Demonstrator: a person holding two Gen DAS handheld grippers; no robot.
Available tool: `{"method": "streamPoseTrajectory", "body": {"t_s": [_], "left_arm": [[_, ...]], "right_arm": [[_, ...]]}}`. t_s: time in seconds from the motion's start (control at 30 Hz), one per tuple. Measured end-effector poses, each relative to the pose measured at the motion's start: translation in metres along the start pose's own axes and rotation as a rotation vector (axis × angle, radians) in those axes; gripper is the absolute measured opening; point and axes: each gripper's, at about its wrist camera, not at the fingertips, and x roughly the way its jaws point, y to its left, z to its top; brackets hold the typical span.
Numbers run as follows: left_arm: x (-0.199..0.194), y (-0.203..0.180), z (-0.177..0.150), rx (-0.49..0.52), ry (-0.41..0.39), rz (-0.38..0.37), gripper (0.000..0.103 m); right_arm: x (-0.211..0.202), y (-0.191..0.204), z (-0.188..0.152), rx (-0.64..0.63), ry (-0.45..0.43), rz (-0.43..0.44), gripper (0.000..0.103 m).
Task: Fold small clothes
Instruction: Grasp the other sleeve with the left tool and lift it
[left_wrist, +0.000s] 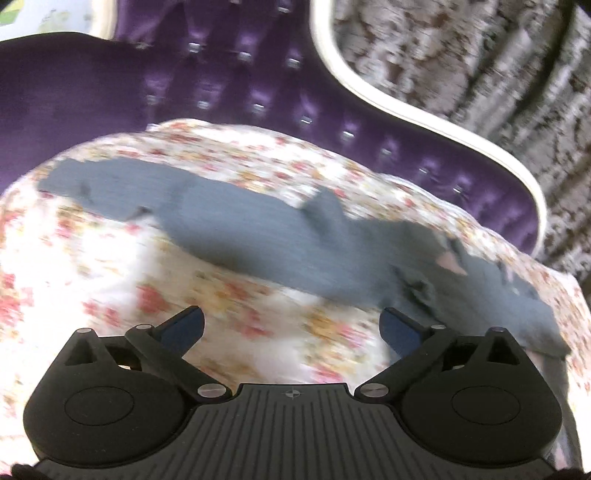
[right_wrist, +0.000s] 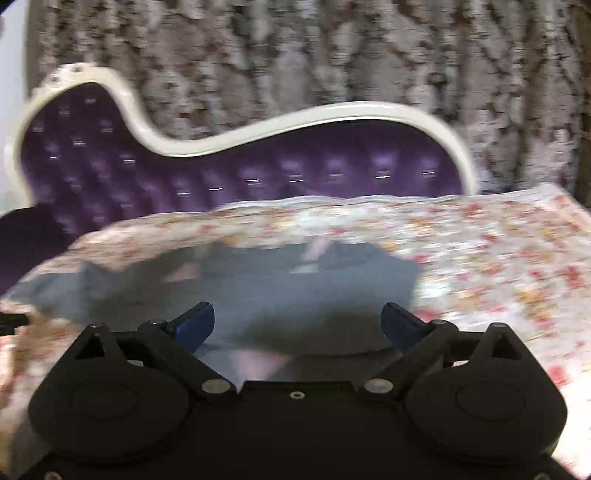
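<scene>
A small grey garment (left_wrist: 258, 229) lies stretched out across a floral sheet (left_wrist: 92, 266), running from upper left to lower right in the left wrist view, with a pink patch near its right end. My left gripper (left_wrist: 291, 328) is open and empty, above the sheet just in front of the garment. In the right wrist view the same grey garment (right_wrist: 258, 288) lies directly ahead, blurred. My right gripper (right_wrist: 297, 321) is open and empty, its blue fingertips over the garment's near edge.
The floral sheet (right_wrist: 480, 258) covers a cushion of a purple tufted sofa (left_wrist: 240, 81) with a white curved frame (right_wrist: 258, 133). A patterned grey-brown curtain (right_wrist: 332, 55) hangs behind. The sheet's edge drops off at the right (left_wrist: 576, 332).
</scene>
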Motion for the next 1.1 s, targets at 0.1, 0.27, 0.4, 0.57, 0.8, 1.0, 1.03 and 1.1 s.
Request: {"method": "streamPoseTrajectory", "body": {"t_s": [0.1, 0.27, 0.4, 0.57, 0.8, 1.0, 1.03, 1.1], "left_arm": [[0.001, 0.024, 0.015, -0.025, -0.011, 0.027, 0.103], [0.003, 0.070, 0.043, -0.123, -0.066, 0.055, 0.102], [0.010, 0.103, 0.063, -0.193, -0.102, 0.093, 0.102], [0.025, 0.133, 0.072, -0.240, -0.107, 0.148, 0.100], [0.048, 0.158, 0.074, -0.313, -0.111, 0.136, 0.090], [0.060, 0.165, 0.087, -0.356, -0.124, 0.099, 0.071], [0.063, 0.166, 0.089, -0.359, -0.120, 0.100, 0.067], [0.067, 0.167, 0.091, -0.364, -0.120, 0.107, 0.040]], "right_arm": [[0.005, 0.028, -0.014, -0.009, 0.034, 0.075, 0.098], [0.011, 0.061, -0.033, -0.041, 0.083, 0.132, 0.098], [0.012, 0.069, -0.038, -0.028, 0.098, 0.149, 0.098], [0.007, 0.075, -0.038, -0.028, 0.097, 0.153, 0.098], [0.008, 0.079, -0.038, -0.010, 0.104, 0.151, 0.098], [0.010, 0.082, -0.040, -0.016, 0.119, 0.148, 0.098], [0.010, 0.081, -0.041, -0.014, 0.120, 0.148, 0.098], [0.009, 0.082, -0.041, -0.013, 0.122, 0.146, 0.098]]}}
